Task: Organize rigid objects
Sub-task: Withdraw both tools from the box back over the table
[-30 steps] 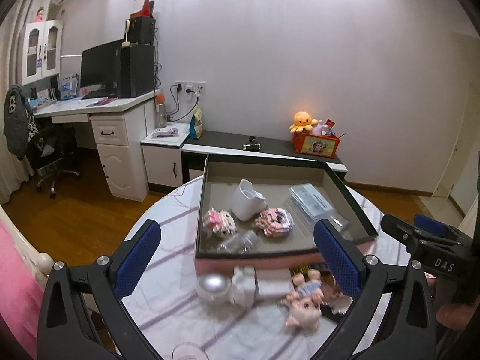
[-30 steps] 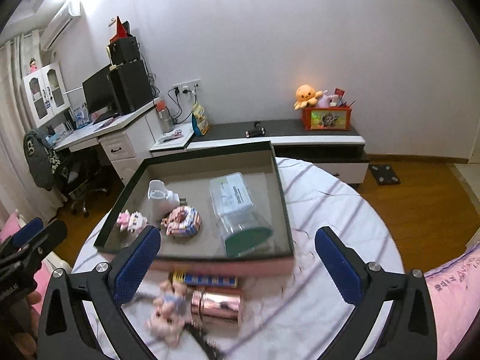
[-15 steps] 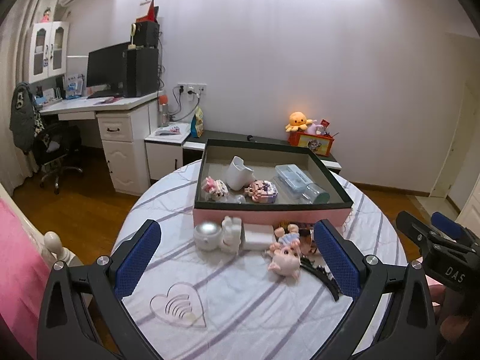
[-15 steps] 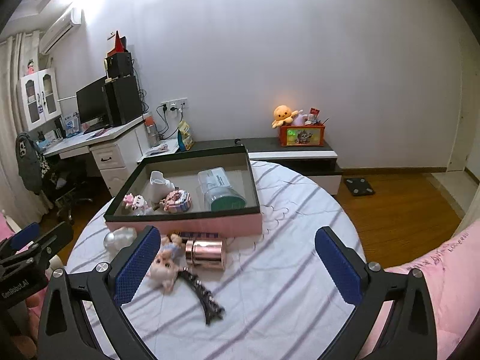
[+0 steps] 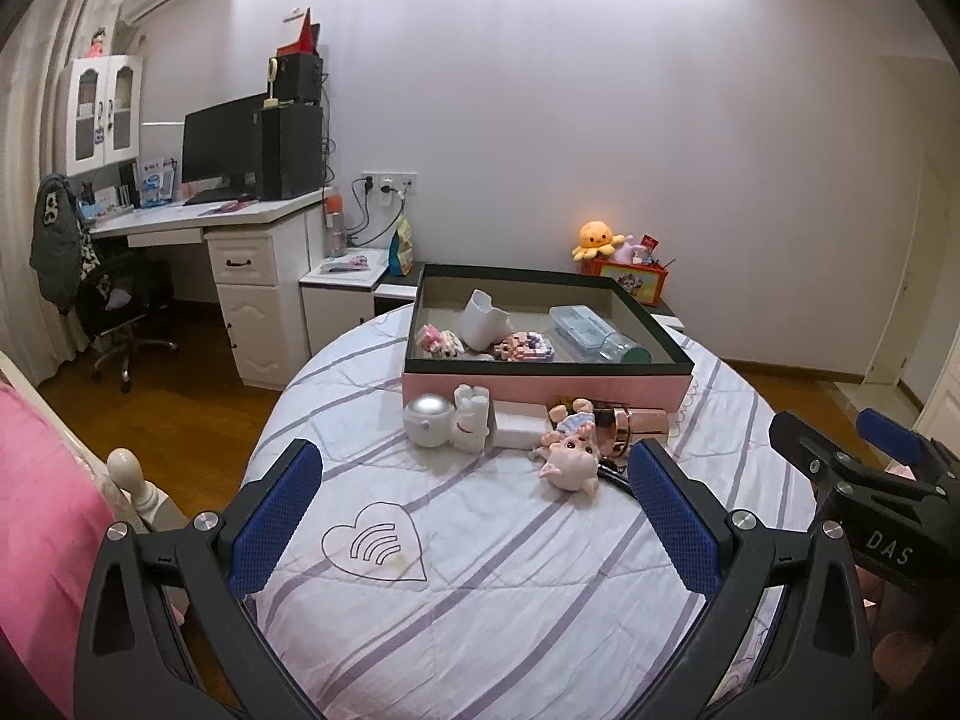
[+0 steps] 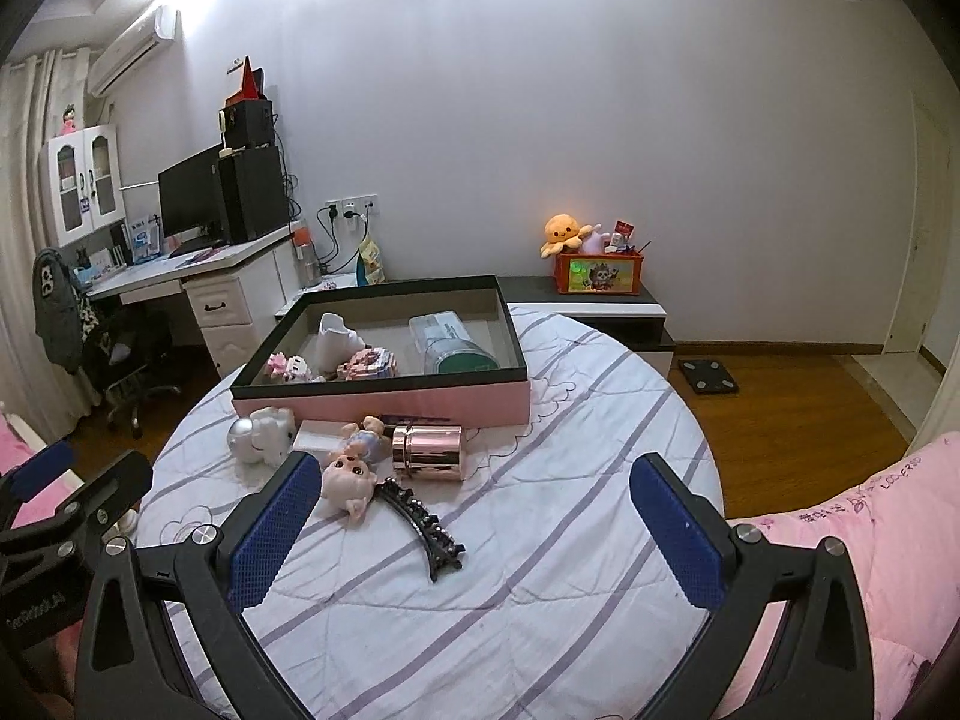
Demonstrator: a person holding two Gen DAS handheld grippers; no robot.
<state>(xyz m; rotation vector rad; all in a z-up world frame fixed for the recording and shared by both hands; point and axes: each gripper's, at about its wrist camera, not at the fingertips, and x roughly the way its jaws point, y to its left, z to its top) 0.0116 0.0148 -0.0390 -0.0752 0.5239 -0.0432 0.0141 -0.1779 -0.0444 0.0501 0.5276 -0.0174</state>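
Observation:
A pink box (image 5: 543,387) (image 6: 384,405) with a dark rim stands on the round table (image 5: 480,570) (image 6: 540,570); inside lie a white cup (image 5: 483,321), two block figures and a clear container (image 6: 450,345). In front of it lie a white figurine (image 5: 447,423) (image 6: 264,435), a white case (image 5: 519,426), a pig doll (image 5: 570,456) (image 6: 351,471), a rose-gold cylinder (image 6: 427,450) and a black hair clip (image 6: 420,522). My left gripper (image 5: 474,516) and right gripper (image 6: 462,528) both hang open and empty over the near half of the table.
A heart mark (image 5: 375,540) is stitched on the striped cloth. Pink bedding (image 6: 852,540) lies at the right, a bedpost (image 5: 129,474) at the left. Beyond stand a desk (image 5: 228,240) with monitor, an office chair (image 5: 120,312) and a low cabinet (image 6: 600,306).
Both grippers have pulled back from the box toward the near side of the table, so the box and loose objects look smaller and farther. Both stay open.

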